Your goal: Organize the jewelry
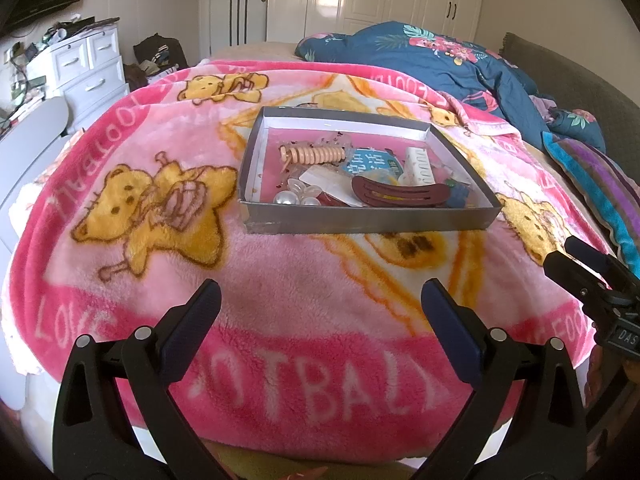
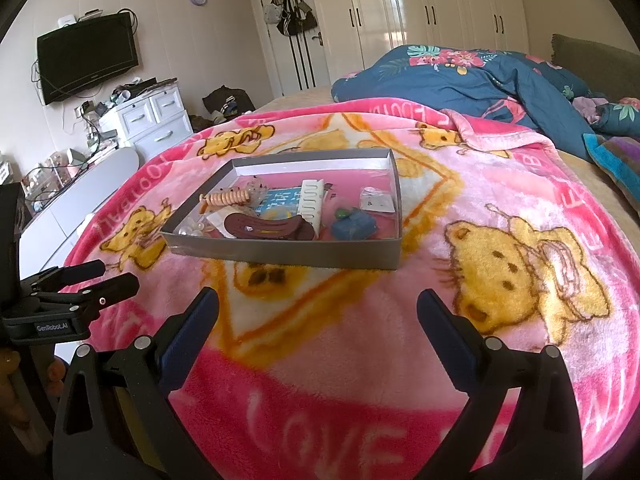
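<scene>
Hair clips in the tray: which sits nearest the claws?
The dark maroon clip, lying flat against the tray's near wall. The white comb-toothed clip sits behind it; the peach spiral one farther back.

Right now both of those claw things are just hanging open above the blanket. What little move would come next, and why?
Probably the left gripper eases forward toward the grey box. Both it and the right gripper are open, holding nothing, short of the box, and the dark red hair clip lies on top of the pile near the front wall, easiest to grasp first.

Sunlit bedroom: white wardrobe along the far wall, black television mounted above a cluttered white dresser, bags hung on the door, bed under a pink blanket.
</scene>
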Motion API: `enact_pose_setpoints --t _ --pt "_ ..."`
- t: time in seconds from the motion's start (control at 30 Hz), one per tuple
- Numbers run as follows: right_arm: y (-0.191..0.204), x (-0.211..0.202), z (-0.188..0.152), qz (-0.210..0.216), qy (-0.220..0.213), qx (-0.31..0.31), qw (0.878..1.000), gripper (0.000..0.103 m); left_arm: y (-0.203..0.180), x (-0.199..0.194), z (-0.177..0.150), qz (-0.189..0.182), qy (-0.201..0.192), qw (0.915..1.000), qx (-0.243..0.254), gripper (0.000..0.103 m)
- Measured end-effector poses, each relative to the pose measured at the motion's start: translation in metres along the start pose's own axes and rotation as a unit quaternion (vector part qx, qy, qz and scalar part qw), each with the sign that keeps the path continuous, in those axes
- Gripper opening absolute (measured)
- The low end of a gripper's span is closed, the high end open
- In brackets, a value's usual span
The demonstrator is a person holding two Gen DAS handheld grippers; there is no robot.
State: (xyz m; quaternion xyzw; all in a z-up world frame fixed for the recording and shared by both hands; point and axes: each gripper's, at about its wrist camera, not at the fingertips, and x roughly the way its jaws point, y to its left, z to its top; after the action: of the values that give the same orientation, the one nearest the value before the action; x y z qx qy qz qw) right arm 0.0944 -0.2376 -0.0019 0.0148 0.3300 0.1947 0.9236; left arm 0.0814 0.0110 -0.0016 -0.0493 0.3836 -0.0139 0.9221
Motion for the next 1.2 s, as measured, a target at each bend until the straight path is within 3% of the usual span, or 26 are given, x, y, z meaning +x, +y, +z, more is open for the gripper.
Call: enact_pose_setpoints --t 1.2 --pt "-0.0031 -0.0010 -0.0023 0.000 0.003 0.002 1.000 0.099 -0.0018 0.0010 0.0014 0.002 0.003 1.0000 0.003 0.094"
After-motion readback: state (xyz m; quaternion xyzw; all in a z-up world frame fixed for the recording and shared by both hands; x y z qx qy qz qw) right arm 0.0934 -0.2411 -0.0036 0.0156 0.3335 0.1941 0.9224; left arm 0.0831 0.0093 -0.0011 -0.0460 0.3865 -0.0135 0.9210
